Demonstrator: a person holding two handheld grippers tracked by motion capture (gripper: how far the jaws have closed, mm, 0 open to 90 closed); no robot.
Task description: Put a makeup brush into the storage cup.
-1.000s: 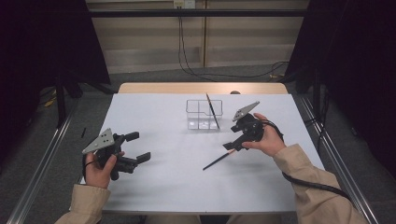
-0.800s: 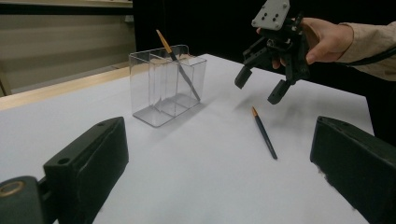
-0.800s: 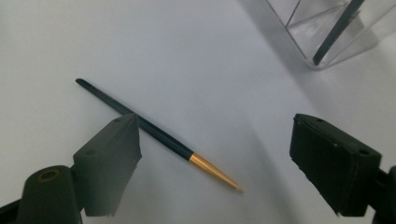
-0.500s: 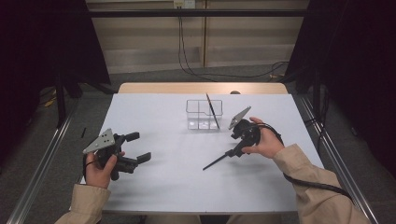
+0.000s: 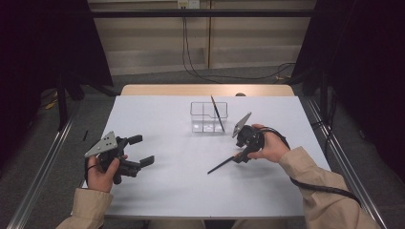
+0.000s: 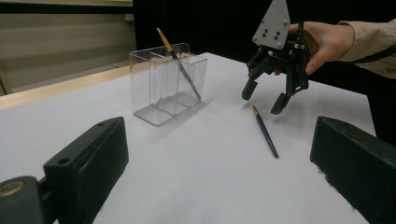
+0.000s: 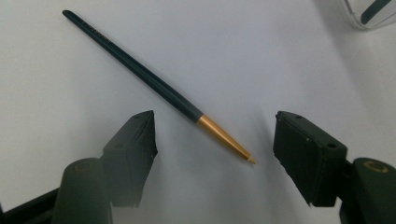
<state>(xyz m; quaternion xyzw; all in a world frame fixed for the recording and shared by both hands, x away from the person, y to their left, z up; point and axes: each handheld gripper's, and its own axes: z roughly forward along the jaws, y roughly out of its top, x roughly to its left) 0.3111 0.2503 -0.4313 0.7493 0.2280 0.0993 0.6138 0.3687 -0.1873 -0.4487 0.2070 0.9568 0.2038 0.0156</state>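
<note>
Right claw [image 5: 237,153] has dropped toward the loose brush [image 5: 220,165] since a second ago, and its jaws have just been closing; left claw [image 5: 142,150] hasn't budged.

Left to right:
- Your left claw sits idle near the bench's [image 5: 157,195] left edge, jaws spread wide, nothing between them.
- Clear holder [image 5: 208,117] stands mid-bench toward the far side. One brush [image 5: 217,113] is already in it, leaning in a compartment.
- The loose one lies flat on the bench, nearer you than the holder and well apart from it.
- Your right claw hovers just over that brush. In the right gripper view its gold ferrule end [image 7: 224,136] lies between the jaws, but the pads aren't on it yet: spread, not pinching.

Progress, as I read it: one brush stowed, second still to go. Not grasped, not lifted. What's left: close on it near the ferrule, lift, tip upright, drop it in the holder. It's thin and lying flat, so get the jaws low or they'll pinch over it.
</note>
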